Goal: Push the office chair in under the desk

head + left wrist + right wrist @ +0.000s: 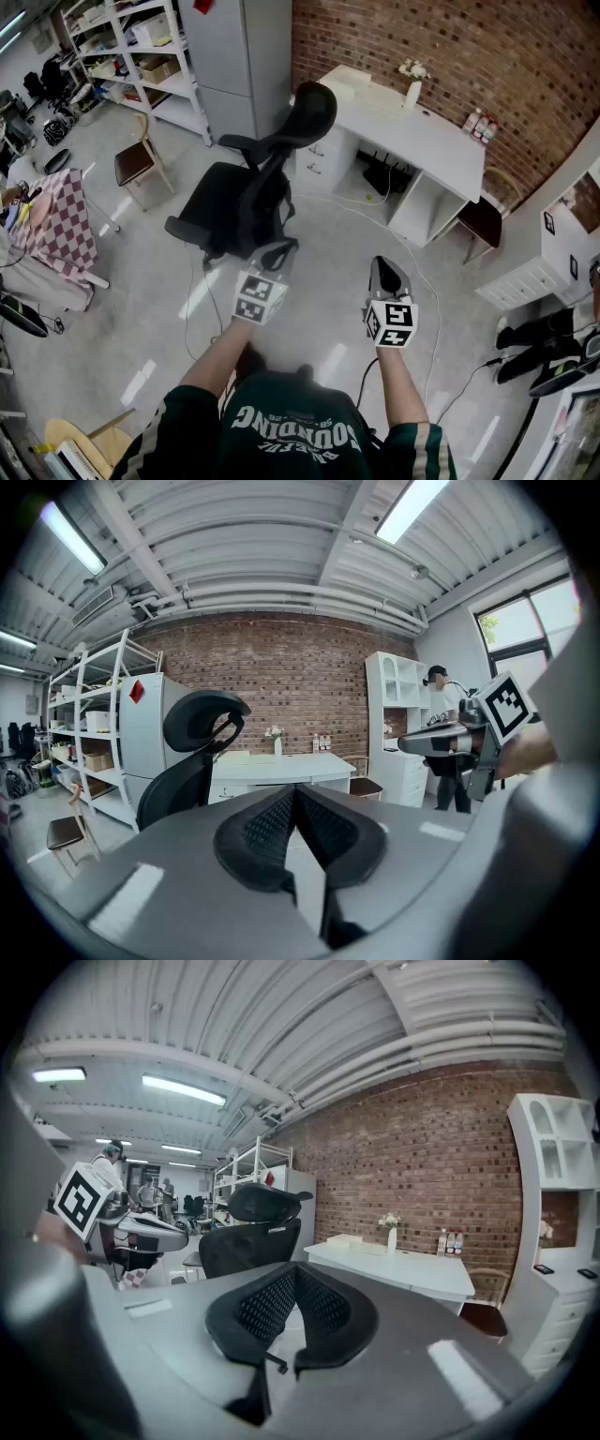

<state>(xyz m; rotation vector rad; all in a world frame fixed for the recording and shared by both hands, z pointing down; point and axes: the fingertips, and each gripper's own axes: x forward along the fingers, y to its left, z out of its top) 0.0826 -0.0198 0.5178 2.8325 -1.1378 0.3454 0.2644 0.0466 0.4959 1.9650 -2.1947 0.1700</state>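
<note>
A black office chair (251, 183) with a headrest stands on the floor, out from the white desk (408, 122) by the brick wall; it also shows in the left gripper view (192, 761) and the right gripper view (248, 1232). My left gripper (281, 251) is shut and empty, its tip just short of the chair's backrest. My right gripper (382, 272) is shut and empty, held over bare floor to the right of the chair. In each gripper view the jaws (295, 803) (292, 1283) meet with nothing between them.
A grey cabinet (239, 56) and white shelves (122, 47) stand behind the chair. A wooden chair (141, 159) and a checkered table (61, 220) are at left. A cable (427, 281) runs across the floor. A brown stool (483, 223) sits beside the desk, white drawers (530, 281) at right.
</note>
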